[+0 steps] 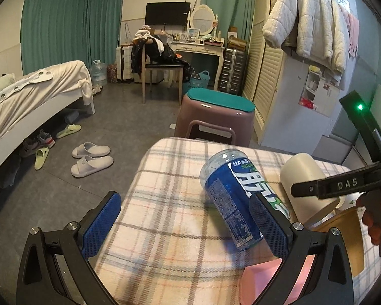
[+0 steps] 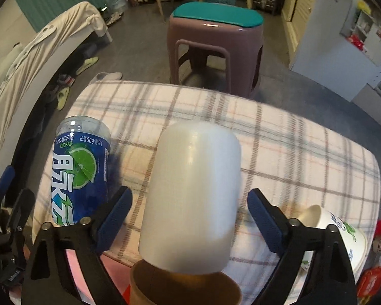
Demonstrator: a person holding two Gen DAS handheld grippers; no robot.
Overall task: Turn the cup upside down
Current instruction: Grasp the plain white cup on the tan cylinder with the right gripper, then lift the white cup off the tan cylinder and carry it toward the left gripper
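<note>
While both grippers are hovering over it, the plaid-covered table (image 2: 279, 137) is filling most of both views, with a mauve stool (image 2: 213, 38) sitting on the floor just past its far edge. A cut blue drink bottle (image 1: 231, 200), standing inverted with its clear base up, is sitting on the cloth left of the cup. The white cup (image 2: 193, 193) is standing upside down, closed base on top, rim resting on a brown paper cup (image 2: 185, 289) below it. In the left wrist view the same white cup (image 1: 304, 178) is showing to the right of the bottle. The right gripper (image 2: 190, 216) is sitting wide open, blue pads flanking the cup on both sides, not touching it. The left gripper (image 1: 185, 223) is also spread open, gripping nothing; its right pad (image 1: 269, 226) is overlapping the bottle in view, contact unclear. A printed paper cup (image 2: 343, 233) is lying tipped by the right gripper's right finger.
</note>
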